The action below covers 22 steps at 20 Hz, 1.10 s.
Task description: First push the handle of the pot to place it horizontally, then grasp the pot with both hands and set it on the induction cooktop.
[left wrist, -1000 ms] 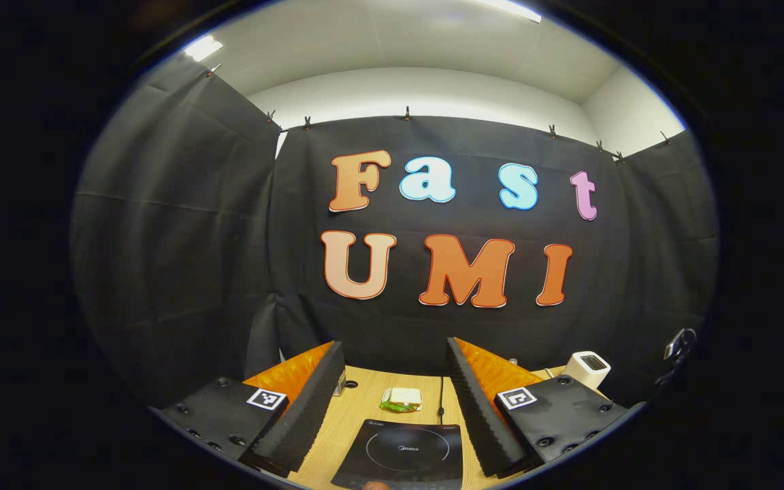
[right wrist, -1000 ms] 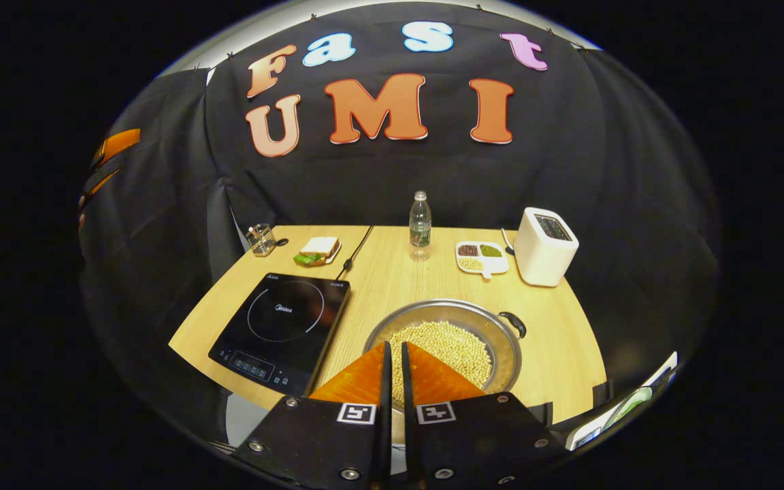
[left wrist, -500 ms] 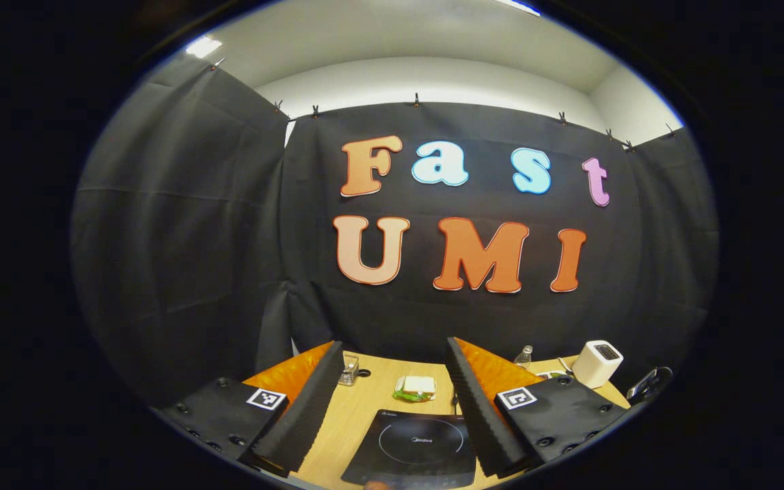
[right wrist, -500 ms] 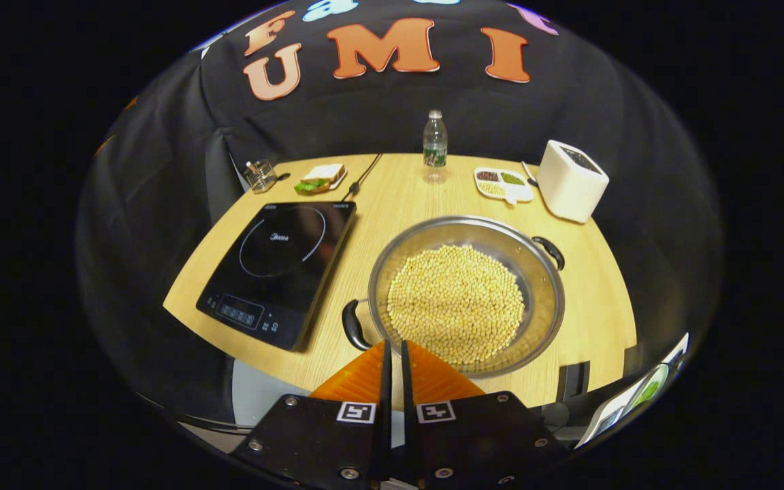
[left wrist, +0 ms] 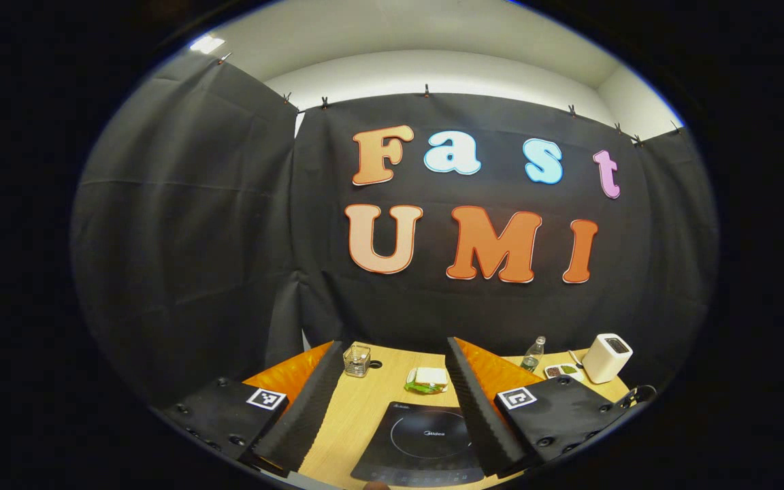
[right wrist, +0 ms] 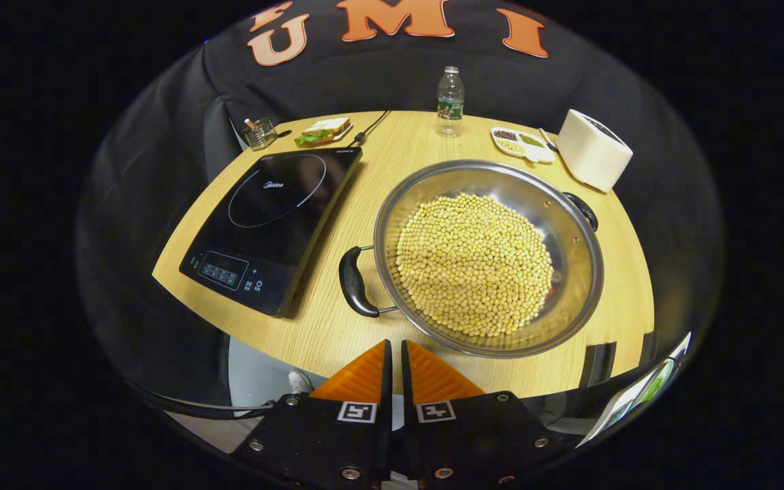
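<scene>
A steel pot [right wrist: 569,224] filled with pale beans sits on the wooden table [right wrist: 392,156], right of the black induction cooktop [right wrist: 276,204]. Its two black handles lie on a slant: one [right wrist: 352,282] at the near left, the other [right wrist: 584,208] at the far right. My right gripper [right wrist: 393,347] hangs shut above the table's near edge, in front of the pot and apart from it. In the left gripper view my left gripper [left wrist: 392,350] is open, its fingers framing the cooktop [left wrist: 426,442] below.
At the table's back stand a water bottle [right wrist: 449,101], a white toaster [right wrist: 593,150], a small dish of beans [right wrist: 521,143], a sandwich [right wrist: 324,129] and a glass holder [right wrist: 260,133]. The cooktop's cord [right wrist: 371,128] runs to the back edge.
The right gripper has risen and tilted down, so the pot and both handles now sit fully in its view. The left gripper's view has shifted, bringing the bottle and toaster further in.
</scene>
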Tool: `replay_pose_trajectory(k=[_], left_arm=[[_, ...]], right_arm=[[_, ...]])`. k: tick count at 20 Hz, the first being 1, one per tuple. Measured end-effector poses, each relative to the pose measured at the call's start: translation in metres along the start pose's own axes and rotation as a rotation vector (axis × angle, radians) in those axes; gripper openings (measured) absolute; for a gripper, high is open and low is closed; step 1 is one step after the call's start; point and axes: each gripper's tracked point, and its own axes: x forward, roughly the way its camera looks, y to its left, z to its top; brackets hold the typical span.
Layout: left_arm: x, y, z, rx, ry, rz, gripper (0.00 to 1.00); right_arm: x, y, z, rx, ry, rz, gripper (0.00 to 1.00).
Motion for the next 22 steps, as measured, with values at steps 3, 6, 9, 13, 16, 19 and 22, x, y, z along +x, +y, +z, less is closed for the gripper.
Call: replay_pose_trajectory(k=[3, 6, 9, 13, 16, 19, 22], left_arm=[[-0.001, 0.009, -0.006, -0.012, 0.013, 0.012, 0.97], [-0.001, 0.02, -0.009, -0.025, 0.022, 0.03, 0.98], [-0.001, 0.035, -0.012, -0.022, 0.03, 0.06, 0.97], [-0.003, 0.048, -0.015, -0.022, 0.034, 0.09, 0.98], [-0.003, 0.058, -0.017, -0.025, 0.036, 0.111, 0.98], [-0.003, 0.069, -0.017, -0.029, 0.037, 0.135, 0.98], [-0.003, 0.079, -0.02, -0.029, 0.04, 0.158, 0.97]], right_arm=[[0.012, 0.005, -0.004, -0.013, 0.035, 0.01, 0.07], [0.023, 0.011, -0.005, -0.022, 0.053, 0.013, 0.07], [0.031, 0.015, 0.001, -0.037, 0.062, 0.016, 0.07], [0.04, 0.022, 0.007, -0.063, 0.067, 0.015, 0.06], [0.045, 0.023, 0.012, -0.071, 0.074, 0.002, 0.06], [0.052, 0.022, 0.015, -0.068, 0.086, 0.0, 0.0], [0.057, 0.026, 0.022, -0.075, 0.089, 0.004, 0.0]])
